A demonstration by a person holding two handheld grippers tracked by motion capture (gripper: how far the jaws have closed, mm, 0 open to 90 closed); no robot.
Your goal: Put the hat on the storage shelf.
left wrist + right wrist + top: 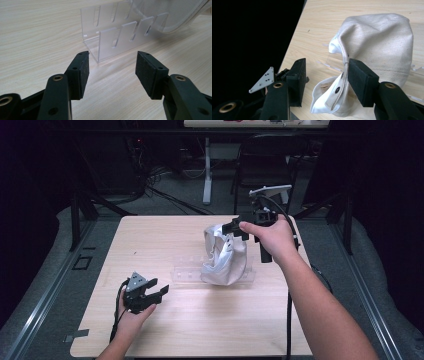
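White canvas, rumpled and standing open — a cloth bag (224,256) sits on the right end of a clear acrylic rack (187,272), which lies across the middle of the light wooden table (165,330). Every place below is told from that rack.

Above its right end, the right gripper (235,228) is held over the bag's top edge. In the right gripper view its jaws are spread, with the bag's strap or hem (342,82) — a strip with a dark eyelet — standing between them; the strip lies against the right-hand pad (359,80) and well clear of the other, so nothing is pinched.

Near the rack's left end, on the person's side, the left gripper (159,291) rests low by the tabletop. In its own view the jaws are wide apart and hold nothing, pointing at the slotted end of the rack (112,35), just short of it.
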